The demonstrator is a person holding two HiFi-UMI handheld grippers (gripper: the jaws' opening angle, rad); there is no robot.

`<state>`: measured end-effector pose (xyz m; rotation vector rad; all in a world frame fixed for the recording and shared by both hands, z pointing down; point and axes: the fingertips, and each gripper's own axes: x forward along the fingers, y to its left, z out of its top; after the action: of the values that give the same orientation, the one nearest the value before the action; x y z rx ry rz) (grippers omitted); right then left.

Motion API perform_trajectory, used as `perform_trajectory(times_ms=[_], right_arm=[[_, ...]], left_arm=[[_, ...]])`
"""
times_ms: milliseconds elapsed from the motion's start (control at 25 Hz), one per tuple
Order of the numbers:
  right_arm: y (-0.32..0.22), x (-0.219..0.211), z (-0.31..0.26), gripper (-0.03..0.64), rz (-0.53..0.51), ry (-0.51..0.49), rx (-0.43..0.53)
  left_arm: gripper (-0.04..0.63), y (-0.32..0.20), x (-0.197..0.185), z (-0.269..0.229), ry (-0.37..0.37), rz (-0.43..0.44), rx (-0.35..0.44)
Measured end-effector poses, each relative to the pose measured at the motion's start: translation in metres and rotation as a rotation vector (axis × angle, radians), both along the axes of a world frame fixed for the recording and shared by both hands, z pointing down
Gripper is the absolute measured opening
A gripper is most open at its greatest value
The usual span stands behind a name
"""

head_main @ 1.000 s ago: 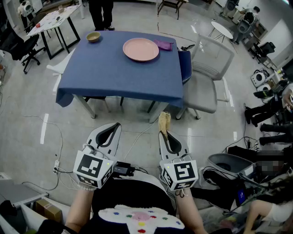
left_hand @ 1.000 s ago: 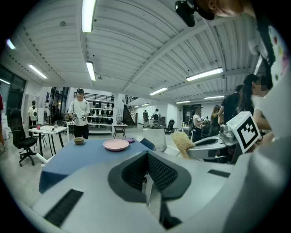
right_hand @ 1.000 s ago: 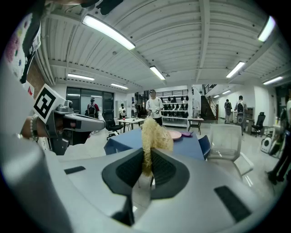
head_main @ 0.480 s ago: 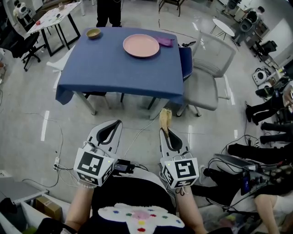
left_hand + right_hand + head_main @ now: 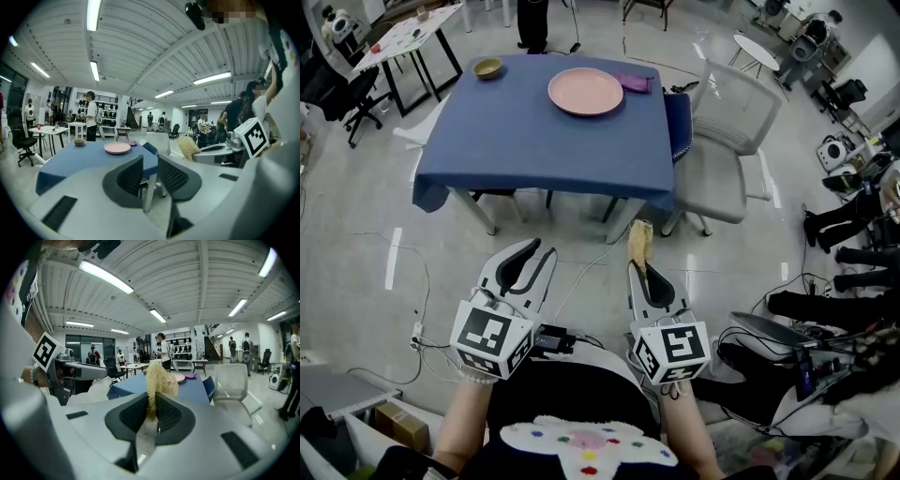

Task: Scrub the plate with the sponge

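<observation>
Right gripper [image 5: 636, 272] clamps the sponge [image 5: 637, 244], which juts past its fingertips. Left gripper [image 5: 540, 253], jaws just opened, holds nothing.

Counter [image 5: 534, 141] sits ahead of both tongs, well apart from them. The plate [image 5: 586, 92] is on its far side, with a cloth [image 5: 636, 82] just right of it and a bowl [image 5: 487, 67] at the far left corner. A chair [image 5: 727, 141] stands right of the counter. The sponge [image 5: 637, 246] pokes forward from between the right tongs [image 5: 636, 270]. The left tongs [image 5: 539, 253], beside them, have just been opening with nothing between.
</observation>
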<state>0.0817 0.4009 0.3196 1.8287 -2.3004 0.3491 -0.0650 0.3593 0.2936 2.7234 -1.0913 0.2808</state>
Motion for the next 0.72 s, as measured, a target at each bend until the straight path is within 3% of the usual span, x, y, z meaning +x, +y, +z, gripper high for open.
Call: perform_trajectory(times_ms=[720], right_arm=[[-0.004,0.027,0.004,0.04,0.013,-0.015,-0.005]], left_arm=[[0.101,-0.012,0.02,-0.002,-0.021,-0.015,0.012]])
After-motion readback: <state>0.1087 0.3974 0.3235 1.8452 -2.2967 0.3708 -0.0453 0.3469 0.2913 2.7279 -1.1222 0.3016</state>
